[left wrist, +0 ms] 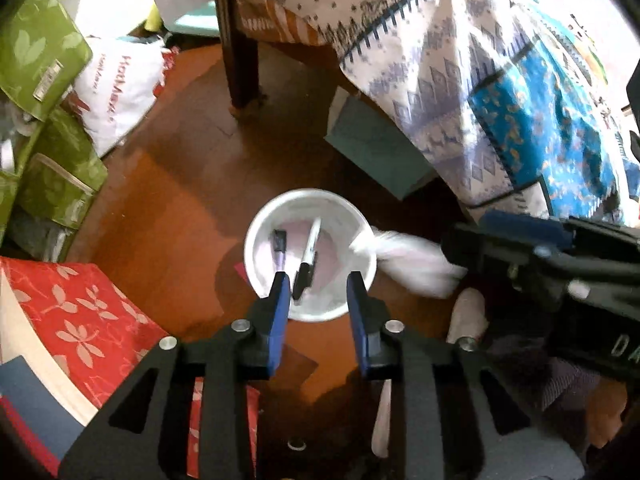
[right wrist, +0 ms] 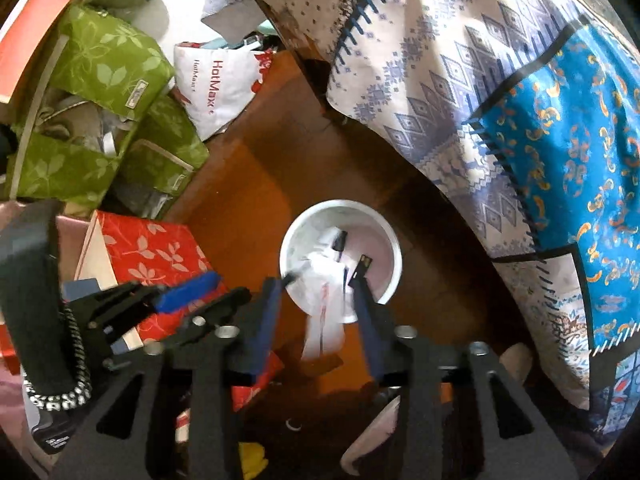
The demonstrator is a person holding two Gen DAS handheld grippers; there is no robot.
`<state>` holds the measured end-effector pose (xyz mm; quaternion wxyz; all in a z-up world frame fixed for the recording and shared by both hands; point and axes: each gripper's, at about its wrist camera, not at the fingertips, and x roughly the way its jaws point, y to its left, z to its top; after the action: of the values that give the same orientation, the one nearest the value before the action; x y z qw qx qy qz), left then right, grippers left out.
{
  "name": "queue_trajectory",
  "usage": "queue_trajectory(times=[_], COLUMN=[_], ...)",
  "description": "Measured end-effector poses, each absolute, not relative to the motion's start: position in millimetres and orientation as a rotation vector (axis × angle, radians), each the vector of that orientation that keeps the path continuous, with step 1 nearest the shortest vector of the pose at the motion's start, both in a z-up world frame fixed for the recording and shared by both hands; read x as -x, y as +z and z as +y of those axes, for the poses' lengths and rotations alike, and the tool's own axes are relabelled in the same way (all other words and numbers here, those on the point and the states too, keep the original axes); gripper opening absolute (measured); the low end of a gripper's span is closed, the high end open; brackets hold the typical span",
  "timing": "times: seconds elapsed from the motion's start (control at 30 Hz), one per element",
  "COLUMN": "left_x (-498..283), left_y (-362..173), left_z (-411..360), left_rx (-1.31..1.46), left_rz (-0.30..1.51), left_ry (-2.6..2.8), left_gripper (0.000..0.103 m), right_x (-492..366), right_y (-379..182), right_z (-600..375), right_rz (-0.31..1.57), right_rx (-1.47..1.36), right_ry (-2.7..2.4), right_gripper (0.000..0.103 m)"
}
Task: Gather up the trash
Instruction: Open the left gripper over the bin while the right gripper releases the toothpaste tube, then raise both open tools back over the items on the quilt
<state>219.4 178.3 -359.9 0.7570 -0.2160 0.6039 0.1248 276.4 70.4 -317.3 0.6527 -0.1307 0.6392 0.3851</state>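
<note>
Left hand-held gripper point(left wrist: 316, 280) hangs released above the white bin point(left wrist: 256, 248) on the floor; right hand-held gripper point(right wrist: 316, 286), jaws spread, has crumpled white trash point(right wrist: 324, 280) between them, over the bin's rim. Let it fall inside.

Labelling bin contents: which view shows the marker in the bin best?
Left wrist. The marker lies unobstructed across the bin, whole length visible. In the right wrist view, white tissue between the right gripper fingers covers most of it; only the black end shows.
</note>
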Motion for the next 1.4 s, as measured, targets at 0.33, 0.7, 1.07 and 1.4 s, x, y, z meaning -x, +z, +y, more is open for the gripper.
queue_trajectory(times=[0.33,0.7,1.07,1.4], left_x=[-214.6,-206.9,-195.3,-192.8], left_y=[-318.2,-237.8,-134.6,-63.1], left_z=[170.6,139.8,75.8,7.3], left_rx=[0.411,0.337,0.215,0.144], left_rz=[1.241,1.079,0.847,0.67], left_ry=[0.281,0.272,0.246,0.176], left_gripper=[0.027,0.027,0.027,0.03], right_x=[-276.7,-267.8,-243.5,-231.7], right_y=[-293.6,-210.0,-121.0,-52.6], right_z=[46.1,-0.3,-73.1,-155.9], right_rz=[1.377,1.137,0.832,0.599], right_rx=[0.312,0.25,0.204,0.106], right_ry=[0.853,0.86,0.83,0.757], right_gripper=[0.041,0.041,0.041,0.041])
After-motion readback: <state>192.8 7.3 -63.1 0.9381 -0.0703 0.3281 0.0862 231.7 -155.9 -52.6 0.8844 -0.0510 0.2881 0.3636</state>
